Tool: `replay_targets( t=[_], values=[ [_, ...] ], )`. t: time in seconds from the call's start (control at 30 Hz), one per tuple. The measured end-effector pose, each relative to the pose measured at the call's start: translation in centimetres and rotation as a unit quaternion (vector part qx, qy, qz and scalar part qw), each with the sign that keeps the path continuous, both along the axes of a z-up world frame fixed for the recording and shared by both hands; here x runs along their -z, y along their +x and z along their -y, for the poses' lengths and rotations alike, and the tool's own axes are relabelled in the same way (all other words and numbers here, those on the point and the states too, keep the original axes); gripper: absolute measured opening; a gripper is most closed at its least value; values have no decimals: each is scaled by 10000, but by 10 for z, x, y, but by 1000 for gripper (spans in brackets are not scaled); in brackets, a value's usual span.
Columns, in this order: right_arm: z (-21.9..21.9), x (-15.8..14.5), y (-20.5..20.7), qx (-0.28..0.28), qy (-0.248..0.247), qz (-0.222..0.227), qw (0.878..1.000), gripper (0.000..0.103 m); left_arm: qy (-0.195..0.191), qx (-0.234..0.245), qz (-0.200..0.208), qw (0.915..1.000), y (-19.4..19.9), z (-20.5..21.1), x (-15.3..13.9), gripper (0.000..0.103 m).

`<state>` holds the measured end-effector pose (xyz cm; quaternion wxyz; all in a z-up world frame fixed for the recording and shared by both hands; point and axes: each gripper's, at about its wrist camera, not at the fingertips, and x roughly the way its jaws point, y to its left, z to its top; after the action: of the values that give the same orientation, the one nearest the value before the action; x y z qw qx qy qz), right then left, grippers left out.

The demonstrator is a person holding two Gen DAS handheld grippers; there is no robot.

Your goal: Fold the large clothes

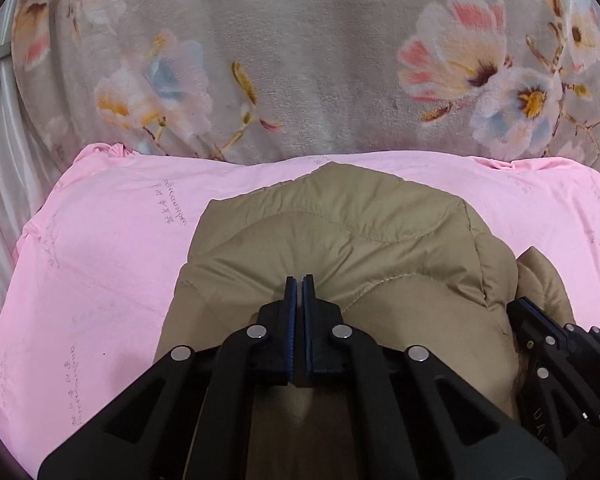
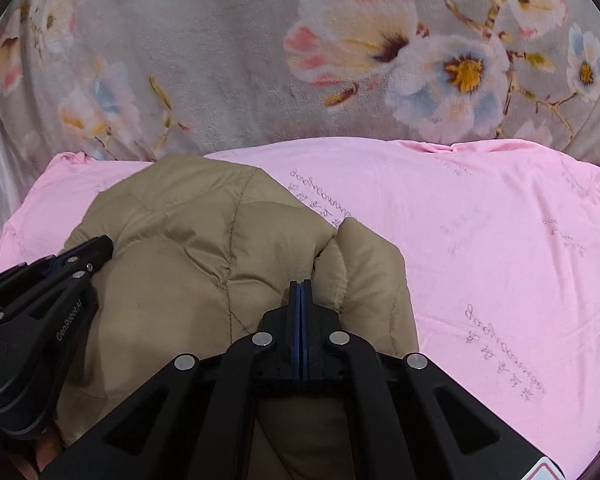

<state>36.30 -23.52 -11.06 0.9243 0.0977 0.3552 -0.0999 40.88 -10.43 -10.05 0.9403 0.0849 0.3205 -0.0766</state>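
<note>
A grey floral blanket (image 1: 300,60) fills the far background, and nearer than it lies a pink sheet (image 1: 100,240) printed with faint script; the pink sheet serves as the landmark here. On the pink sheet, roughly at its middle and toward the near edge, sits the khaki quilted jacket (image 1: 340,232), bunched into a rounded, puffy mound.

The step in hand looks like a fold in progress: both tools grip the jacket's near portion and seem set to carry it over toward the sheet's far edge, or to lay it flat. The next move likely calls for both tools travelling together at even height, so the padded layers land square instead of slumping sideways, then letting go.

The jacket's fabric is matte tan with curved stitch lines; it is thick, softly creased, and doubled over itself, with a separate lobe, perhaps a sleeve, bulging on its right side in the right wrist view.

The left gripper (image 1: 300,280) has its blue-lined tongs pressed narrow, nipping a ridge of jacket cloth. The right gripper (image 2: 300,284) is likewise squeezed nearly together, pinching a fold beside that lobe.
</note>
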Motion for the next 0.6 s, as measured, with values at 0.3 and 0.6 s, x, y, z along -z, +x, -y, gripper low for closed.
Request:
replay_targets(
  t=[0.3,0.6],
  values=[
    [2,21,7,-38,64,-11,10000,0,87,-140,195,9997,6,8,20,0],
    [0,28,12,-7,25,-100,9999,0,181,-212,265,9993,9,13,28,0]
  ],
)
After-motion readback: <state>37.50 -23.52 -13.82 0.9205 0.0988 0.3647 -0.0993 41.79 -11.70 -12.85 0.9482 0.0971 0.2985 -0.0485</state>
